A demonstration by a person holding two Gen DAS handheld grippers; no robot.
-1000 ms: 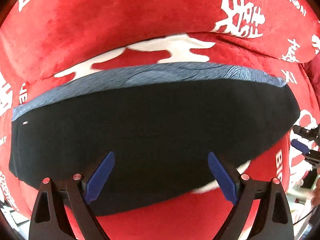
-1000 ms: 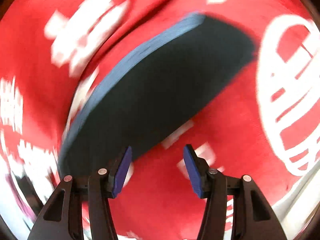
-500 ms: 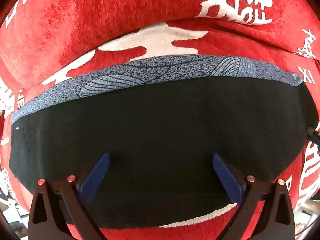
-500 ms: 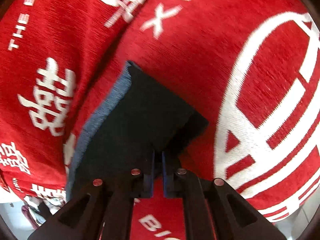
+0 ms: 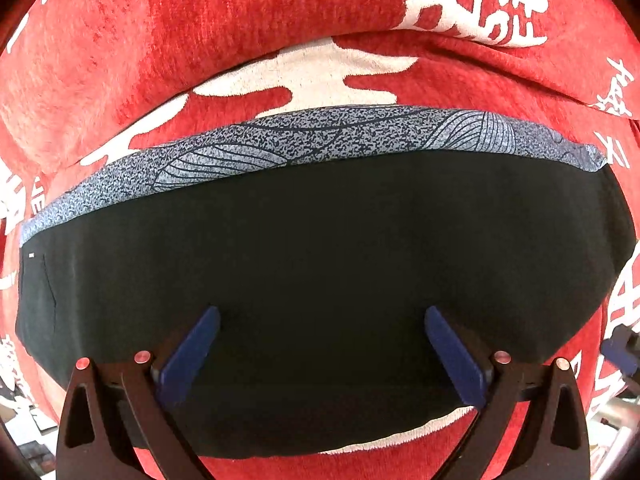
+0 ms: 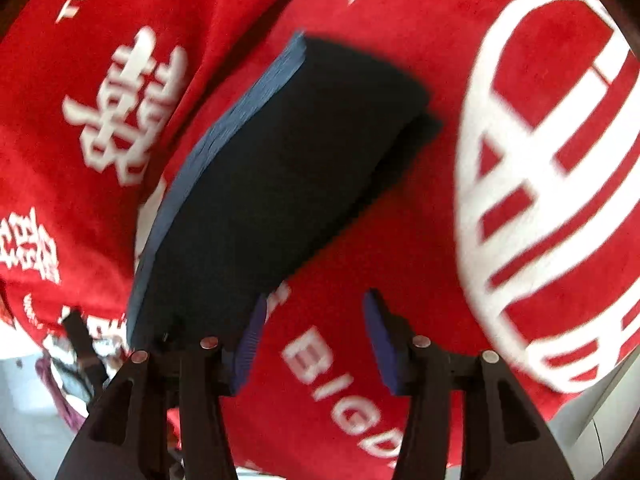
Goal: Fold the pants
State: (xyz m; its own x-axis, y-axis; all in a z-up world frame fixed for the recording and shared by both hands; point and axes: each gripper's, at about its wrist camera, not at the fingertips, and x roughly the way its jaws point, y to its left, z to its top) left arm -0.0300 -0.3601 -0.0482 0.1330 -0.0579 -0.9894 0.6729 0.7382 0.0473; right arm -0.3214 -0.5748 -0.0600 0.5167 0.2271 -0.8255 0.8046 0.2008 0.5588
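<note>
— So, how do the pants [image 5: 328,280] look?
— Folded into a flat black slab with a grey patterned band, lying on the red blanket [image 5: 200,40].
— And the claws?
— Left gripper [image 5: 322,354] spread wide over them; right gripper [image 6: 314,340] parted, empty, just beside their near edge.

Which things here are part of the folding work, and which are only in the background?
Part of the job:
- folded black pants with grey patterned band
- left gripper, open
- right gripper, open

Only there:
- red printed blanket underneath
</note>
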